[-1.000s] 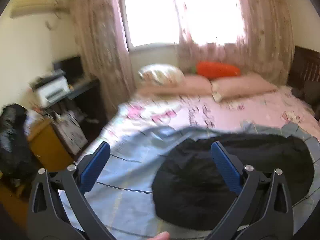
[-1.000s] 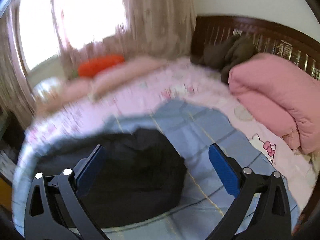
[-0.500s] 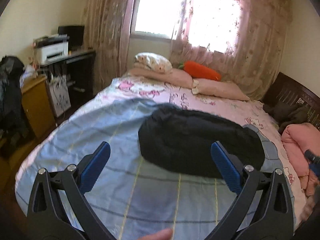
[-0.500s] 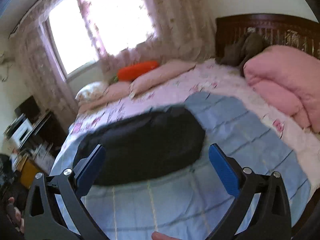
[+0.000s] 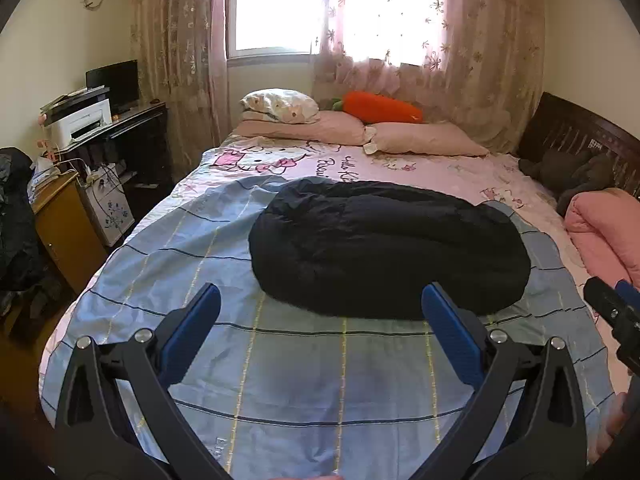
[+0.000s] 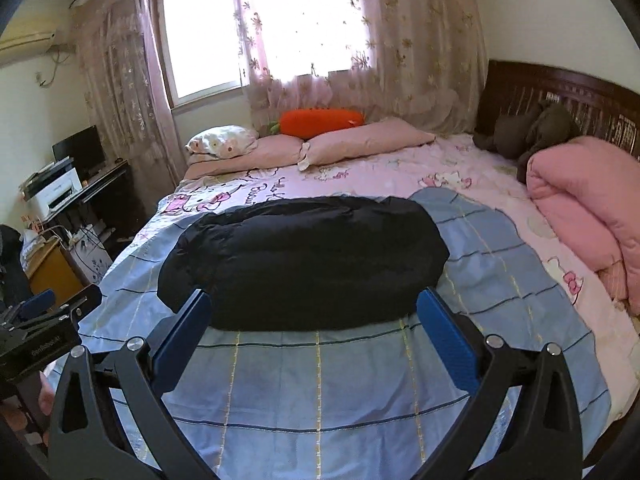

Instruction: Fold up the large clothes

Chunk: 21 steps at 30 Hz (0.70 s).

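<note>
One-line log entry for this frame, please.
left hand-held gripper: open, empty | right hand-held gripper: open, empty | black jacket: bundled on blue sheet, untouched | stage: before grasp

The black garment (image 5: 384, 248) is seen as one dark mass; its sleeves and collar cannot be told. The right gripper (image 5: 616, 320) is cut off by the right edge in the left wrist view. The blue checked sheet (image 6: 320, 384) is partly hidden behind the gripper arms. The printed words on the pink bedsheet (image 5: 332, 164) are partly covered.
</note>
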Motion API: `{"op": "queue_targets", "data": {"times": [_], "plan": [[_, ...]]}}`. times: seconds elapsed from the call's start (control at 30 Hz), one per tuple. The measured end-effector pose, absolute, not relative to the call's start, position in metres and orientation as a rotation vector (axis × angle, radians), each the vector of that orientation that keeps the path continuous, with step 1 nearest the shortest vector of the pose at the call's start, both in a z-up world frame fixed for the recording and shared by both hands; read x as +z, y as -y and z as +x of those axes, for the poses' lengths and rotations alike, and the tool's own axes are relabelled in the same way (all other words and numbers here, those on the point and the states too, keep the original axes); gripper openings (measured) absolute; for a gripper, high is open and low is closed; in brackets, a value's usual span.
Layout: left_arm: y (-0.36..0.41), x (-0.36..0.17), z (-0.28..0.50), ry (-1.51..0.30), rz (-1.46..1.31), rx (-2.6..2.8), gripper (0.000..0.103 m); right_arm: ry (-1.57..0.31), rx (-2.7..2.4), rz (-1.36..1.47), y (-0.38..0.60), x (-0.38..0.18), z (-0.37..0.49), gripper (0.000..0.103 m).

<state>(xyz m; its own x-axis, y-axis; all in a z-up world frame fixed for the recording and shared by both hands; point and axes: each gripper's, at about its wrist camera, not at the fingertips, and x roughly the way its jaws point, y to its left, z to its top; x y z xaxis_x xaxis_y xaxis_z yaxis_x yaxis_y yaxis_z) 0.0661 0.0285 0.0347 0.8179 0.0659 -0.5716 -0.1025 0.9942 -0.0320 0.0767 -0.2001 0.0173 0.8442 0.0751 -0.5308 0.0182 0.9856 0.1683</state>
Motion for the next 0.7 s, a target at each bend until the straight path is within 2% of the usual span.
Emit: {"op": "queue_targets", "data": {"times": [0.7], "plan": [[-0.025,0.036,0.065,-0.597,-0.055,0.062,0.101,-0.621,0.015,0.169,0.196,0.006,0.086,0.102]]}}
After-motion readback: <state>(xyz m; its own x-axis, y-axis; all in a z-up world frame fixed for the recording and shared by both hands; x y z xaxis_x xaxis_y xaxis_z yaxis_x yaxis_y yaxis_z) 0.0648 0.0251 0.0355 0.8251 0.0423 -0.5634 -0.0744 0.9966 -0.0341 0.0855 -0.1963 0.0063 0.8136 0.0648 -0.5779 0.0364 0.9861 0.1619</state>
